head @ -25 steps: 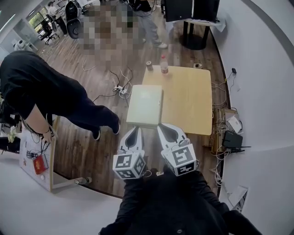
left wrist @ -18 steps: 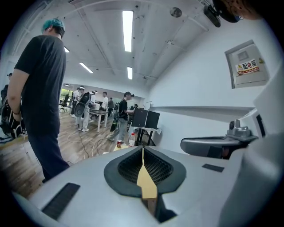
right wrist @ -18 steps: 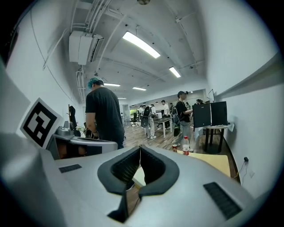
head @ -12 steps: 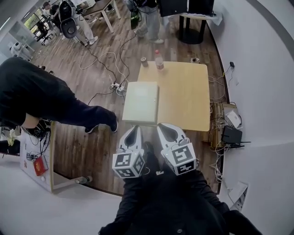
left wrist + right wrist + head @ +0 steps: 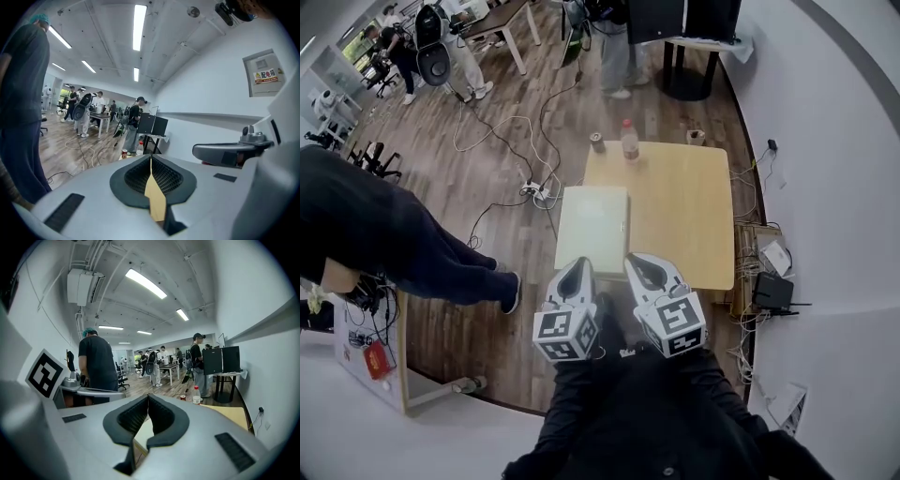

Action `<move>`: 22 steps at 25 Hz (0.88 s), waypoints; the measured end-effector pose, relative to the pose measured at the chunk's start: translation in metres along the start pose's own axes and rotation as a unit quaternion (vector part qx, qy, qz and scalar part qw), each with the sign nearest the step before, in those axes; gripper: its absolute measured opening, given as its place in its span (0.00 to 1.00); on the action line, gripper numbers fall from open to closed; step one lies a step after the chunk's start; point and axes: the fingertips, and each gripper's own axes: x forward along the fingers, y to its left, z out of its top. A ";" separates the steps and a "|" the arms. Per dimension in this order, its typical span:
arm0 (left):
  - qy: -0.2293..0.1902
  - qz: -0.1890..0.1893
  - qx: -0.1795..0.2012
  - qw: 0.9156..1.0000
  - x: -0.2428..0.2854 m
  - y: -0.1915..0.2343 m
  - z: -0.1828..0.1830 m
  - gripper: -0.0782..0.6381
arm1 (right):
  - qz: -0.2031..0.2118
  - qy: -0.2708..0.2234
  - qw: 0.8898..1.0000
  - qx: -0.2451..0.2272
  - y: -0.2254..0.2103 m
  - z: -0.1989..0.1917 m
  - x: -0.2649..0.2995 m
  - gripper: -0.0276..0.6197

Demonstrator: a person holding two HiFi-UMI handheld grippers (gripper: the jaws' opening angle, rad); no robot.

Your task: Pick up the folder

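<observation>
At the near end of a light wooden table in an open-plan workroom, a person in black holds two handheld grippers side by side over a pale green folder. The folder lies flat along the table's left side. Its left margin juts past the table edge over the wooden floor.

The left gripper and the right gripper point away from the holder, with their tips over the folder's near edge. Whether either touches it cannot be told from above. A marker cube sits at the rear of each, one on the left and one on the right.

Each gripper's own camera shows its dark padded jaws brought together at the tips, with nothing pinched between them. The left gripper frames only a tan sliver in the gap lower down. The right gripper frames a pale strip of the folder.

At the table's far edge a can and a bottle stand near each other, well apart from the folder. Off to the left, a second person in dark clothes stands on the floor. Cables trail across the boards toward desks where others are gathered.
</observation>
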 end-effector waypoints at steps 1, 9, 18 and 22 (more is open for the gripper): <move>0.001 0.000 -0.002 1.000 0.006 0.008 0.003 0.16 | 0.000 -0.001 1.000 0.000 -0.001 0.003 0.010 0.08; 0.019 -0.010 -0.018 1.000 0.058 0.075 0.024 0.16 | -0.003 0.015 1.000 0.011 -0.009 0.020 0.098 0.08; 0.053 -0.040 -0.037 0.997 0.112 0.129 0.031 0.16 | -0.025 0.053 0.998 0.017 -0.028 0.014 0.174 0.08; 0.071 -0.048 -0.038 0.996 0.129 0.146 0.025 0.16 | -0.035 0.071 0.997 0.020 -0.034 0.007 0.196 0.08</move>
